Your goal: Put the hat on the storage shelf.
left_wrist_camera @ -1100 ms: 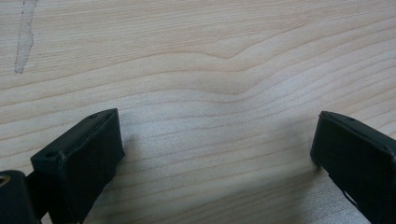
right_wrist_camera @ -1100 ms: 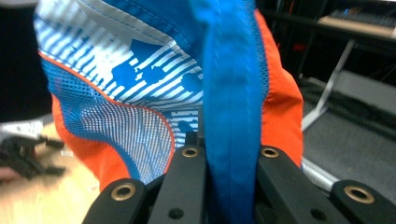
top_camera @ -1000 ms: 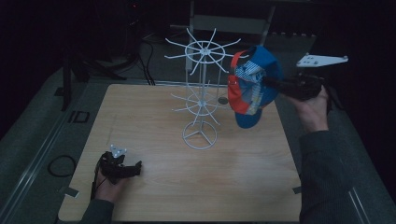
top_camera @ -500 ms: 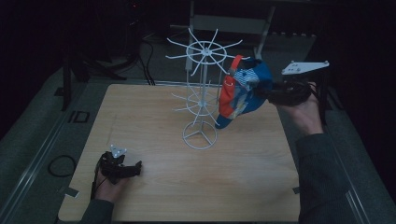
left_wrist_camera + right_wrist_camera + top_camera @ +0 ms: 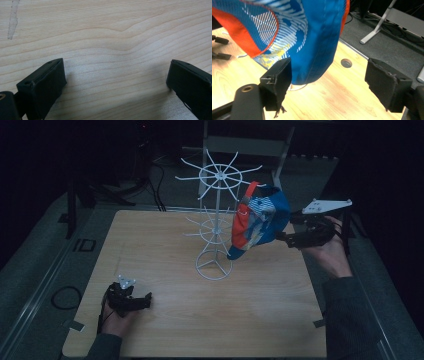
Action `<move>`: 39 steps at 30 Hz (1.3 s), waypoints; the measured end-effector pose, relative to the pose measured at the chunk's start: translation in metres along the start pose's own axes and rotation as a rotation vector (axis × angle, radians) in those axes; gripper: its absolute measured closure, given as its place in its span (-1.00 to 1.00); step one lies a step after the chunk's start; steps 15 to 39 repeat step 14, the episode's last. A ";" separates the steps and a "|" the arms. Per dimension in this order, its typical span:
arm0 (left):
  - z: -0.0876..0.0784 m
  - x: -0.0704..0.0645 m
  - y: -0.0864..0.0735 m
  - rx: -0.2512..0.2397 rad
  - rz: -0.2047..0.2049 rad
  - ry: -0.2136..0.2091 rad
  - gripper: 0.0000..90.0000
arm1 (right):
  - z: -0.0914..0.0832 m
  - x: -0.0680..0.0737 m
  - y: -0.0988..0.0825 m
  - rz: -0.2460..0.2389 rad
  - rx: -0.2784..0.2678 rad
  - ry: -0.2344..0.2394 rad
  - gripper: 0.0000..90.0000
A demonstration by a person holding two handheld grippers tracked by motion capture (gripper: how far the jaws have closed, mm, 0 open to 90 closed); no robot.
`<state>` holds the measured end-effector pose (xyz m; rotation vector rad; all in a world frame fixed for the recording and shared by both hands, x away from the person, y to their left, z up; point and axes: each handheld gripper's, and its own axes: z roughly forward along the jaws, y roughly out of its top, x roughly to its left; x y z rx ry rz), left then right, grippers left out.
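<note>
- Your left gripper (image 5: 136,301) rests low on the pale wooden table (image 5: 165,255) at its near left corner. Its black jaws stand wide apart with nothing but bare wood grain between them (image 5: 115,75), and it lies well apart from the work.
- The white wire display stand with spoked rings (image 5: 216,227) rises from a round wire base near the middle of the table. Its upper spokes fan out towards the cap side.
- The blue, orange and white patterned fabric cap (image 5: 260,220) hangs at the stand's right side, up against the spoke tips. Its long axis runs steeply down, orange edge at the top and the bill's tip lowest, just above the base ring. Whether a spoke truly carries it, you cannot tell from the high view.
- Your right gripper (image 5: 285,239) is just beside the cap, to its right, pointing level at it. Its jaws have just been opening and now stand wide. In the right gripper view the blue cloth (image 5: 319,42) hangs between them nearer one pad (image 5: 280,75), which no longer clamps it.
- Your right hand is far the nearer one. The cap lies straight ahead of those jaws, so a clean withdrawal should run back along that line, away from the stand, lest a pad snag the cloth.
</note>
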<state>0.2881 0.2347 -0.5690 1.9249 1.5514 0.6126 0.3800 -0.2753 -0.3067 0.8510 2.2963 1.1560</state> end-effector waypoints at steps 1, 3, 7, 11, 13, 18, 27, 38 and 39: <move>0.000 0.000 0.000 0.000 0.000 0.000 -0.94 | 0.000 0.001 -0.002 0.002 0.004 0.002 -0.55; 0.000 0.000 0.000 -0.001 -0.001 0.000 -0.94 | 0.001 0.002 -0.006 0.003 0.007 0.006 -0.56; 0.000 0.000 0.000 -0.001 -0.002 0.000 -0.94 | 0.004 0.006 -0.014 0.010 0.007 0.020 -0.60; 0.000 0.000 0.000 0.000 -0.001 0.000 -0.94 | 0.007 0.011 -0.023 0.018 0.010 0.034 -0.62; 0.000 0.000 0.000 -0.001 -0.001 0.000 -0.94 | 0.009 0.013 -0.026 0.019 0.013 0.041 -0.62; 0.000 0.000 0.000 -0.001 0.000 0.000 -0.94 | 0.011 0.014 -0.028 0.020 0.016 0.044 -0.62; 0.000 0.000 0.000 -0.001 0.000 0.000 -0.94 | 0.011 0.014 -0.028 0.020 0.016 0.044 -0.62; 0.000 0.000 0.000 -0.001 0.000 0.000 -0.94 | 0.011 0.014 -0.028 0.020 0.016 0.044 -0.62; 0.000 0.000 0.000 -0.001 0.000 0.000 -0.94 | 0.011 0.014 -0.028 0.020 0.016 0.044 -0.62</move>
